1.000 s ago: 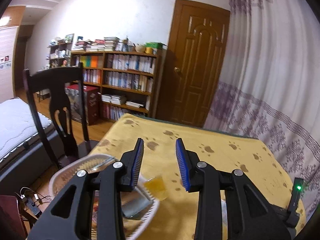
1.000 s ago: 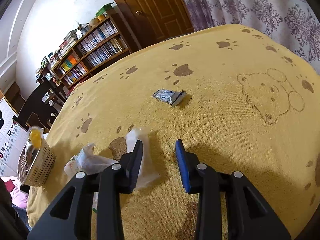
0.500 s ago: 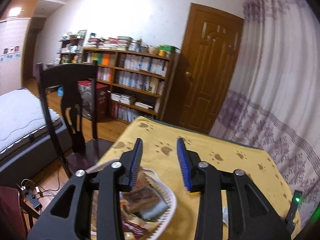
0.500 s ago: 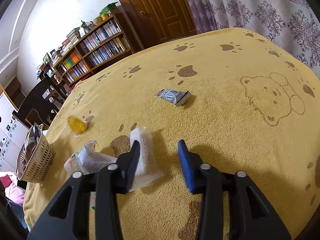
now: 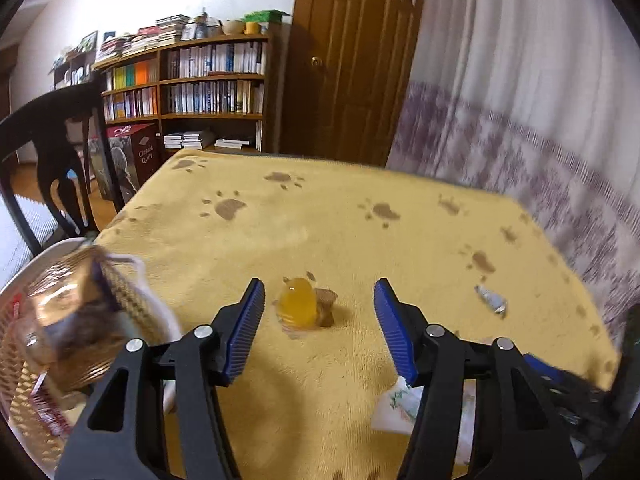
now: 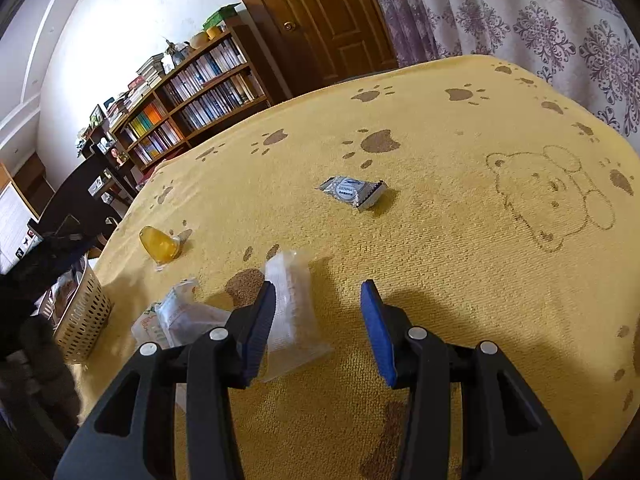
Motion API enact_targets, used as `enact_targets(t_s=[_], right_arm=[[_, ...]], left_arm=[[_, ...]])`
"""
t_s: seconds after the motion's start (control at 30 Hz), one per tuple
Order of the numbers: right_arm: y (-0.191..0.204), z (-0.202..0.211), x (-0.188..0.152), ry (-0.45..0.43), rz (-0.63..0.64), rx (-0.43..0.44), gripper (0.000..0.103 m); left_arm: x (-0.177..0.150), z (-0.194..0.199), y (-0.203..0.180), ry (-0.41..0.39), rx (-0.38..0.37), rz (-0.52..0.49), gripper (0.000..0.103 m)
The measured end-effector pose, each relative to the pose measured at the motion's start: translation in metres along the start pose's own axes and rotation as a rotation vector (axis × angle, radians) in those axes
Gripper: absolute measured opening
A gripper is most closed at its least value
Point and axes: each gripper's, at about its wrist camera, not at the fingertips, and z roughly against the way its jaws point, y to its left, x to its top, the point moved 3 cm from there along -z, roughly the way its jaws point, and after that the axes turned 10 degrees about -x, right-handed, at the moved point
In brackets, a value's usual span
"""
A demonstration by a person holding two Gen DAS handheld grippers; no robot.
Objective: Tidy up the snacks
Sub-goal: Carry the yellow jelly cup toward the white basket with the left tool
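— Yellow paw-print cloth (image 6: 460, 280) covers the table, with a bookshelf (image 5: 200, 84) and a brown door (image 5: 352, 60) behind. What lies on it?

— An orange jelly cup (image 5: 298, 306) sits near the cloth's left edge, a silver wrapped candy (image 6: 354, 191) farther out toward the middle, and two pale packets close in: a clear white packet (image 6: 292, 312) and a crumpled one (image 6: 176, 316) beside it.

— And the basket?

— A woven basket (image 6: 82, 320) stands at the table's left edge, already stuffed with snack bags (image 5: 68, 320), blurred in the left view.

— Where are the grippers?

— The left gripper (image 5: 318, 320) hangs above the cloth, fingers spread wide and holding nothing, the jelly cup framed in the gap just ahead of the tips. The right gripper (image 6: 318, 322) is likewise wide open and empty-handed; its left finger (image 6: 258, 328) overlaps the clear white packet's edge, though contact cannot be told.
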Motion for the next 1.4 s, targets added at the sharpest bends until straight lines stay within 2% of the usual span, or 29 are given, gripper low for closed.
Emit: enact_targets(t_s=[0.1, 0.17, 0.23, 0.33, 0.4, 0.53, 0.6, 0.83, 1.17, 1.4], right_arm=[[0.000, 0.000, 0.000, 0.002, -0.001, 0.007, 0.045], [0.000, 0.000, 0.000, 0.003, -0.002, 0.012, 0.045], [0.000, 0.000, 0.000, 0.002, -0.002, 0.014, 0.045], [0.002, 0.001, -0.001, 0.001, 0.007, 0.014, 0.045], [0.003, 0.001, -0.001, -0.001, 0.015, 0.013, 0.045], [0.005, 0.001, -0.002, -0.002, 0.025, 0.012, 0.045], [0.006, 0.002, -0.003, -0.003, 0.027, 0.011, 0.045], [0.004, 0.002, -0.002, -0.004, 0.017, 0.016, 0.045], [-0.013, 0.000, 0.002, 0.020, -0.087, 0.051, 0.045], [0.007, -0.005, 0.001, 0.028, 0.032, 0.037, 0.045]], left_arm=[[-0.001, -0.024, -0.006, 0.020, 0.039, -0.043, 0.057], [-0.001, -0.037, -0.003, 0.041, 0.066, -0.032, 0.057], [-0.001, -0.049, 0.003, 0.063, 0.085, -0.005, 0.051], [-0.005, -0.062, 0.013, 0.087, 0.102, 0.014, 0.051], [-0.009, -0.070, 0.017, 0.109, 0.105, 0.020, 0.050], [-0.012, -0.078, 0.029, 0.144, 0.079, 0.075, 0.034], [-0.013, -0.076, 0.031, 0.140, 0.063, 0.082, 0.034], [-0.010, -0.057, 0.021, 0.088, 0.010, 0.063, 0.033], [0.010, -0.006, 0.012, -0.018, -0.044, 0.077, 0.033], [0.021, 0.033, 0.013, -0.084, -0.061, 0.076, 0.033]])
